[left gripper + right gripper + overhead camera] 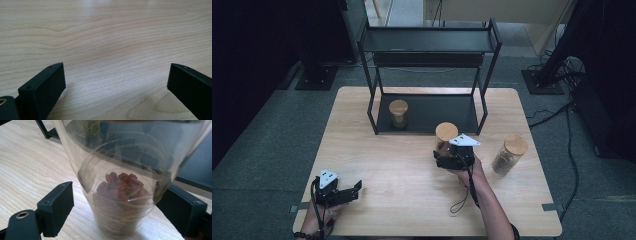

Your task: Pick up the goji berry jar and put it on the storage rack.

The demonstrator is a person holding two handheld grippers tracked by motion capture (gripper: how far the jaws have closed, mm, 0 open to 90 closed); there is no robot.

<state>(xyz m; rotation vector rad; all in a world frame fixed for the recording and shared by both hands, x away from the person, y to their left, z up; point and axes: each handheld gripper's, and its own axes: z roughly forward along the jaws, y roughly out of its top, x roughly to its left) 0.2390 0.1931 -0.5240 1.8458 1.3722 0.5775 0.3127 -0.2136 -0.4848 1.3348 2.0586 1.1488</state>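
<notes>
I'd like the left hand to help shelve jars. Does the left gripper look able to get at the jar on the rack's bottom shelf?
Probably yes: the left gripper is open, with bare table up to the rack's open front, where that jar stands.

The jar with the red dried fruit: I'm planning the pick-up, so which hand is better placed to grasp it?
Right. The right gripper already has its fingers on either side of the jar, though the left one shows a gap. The left gripper rests open at the table's near left corner, far from it.

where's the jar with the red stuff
In the high view, the jar stands mid-table before the rack, between the jaws of the right gripper.
</notes>
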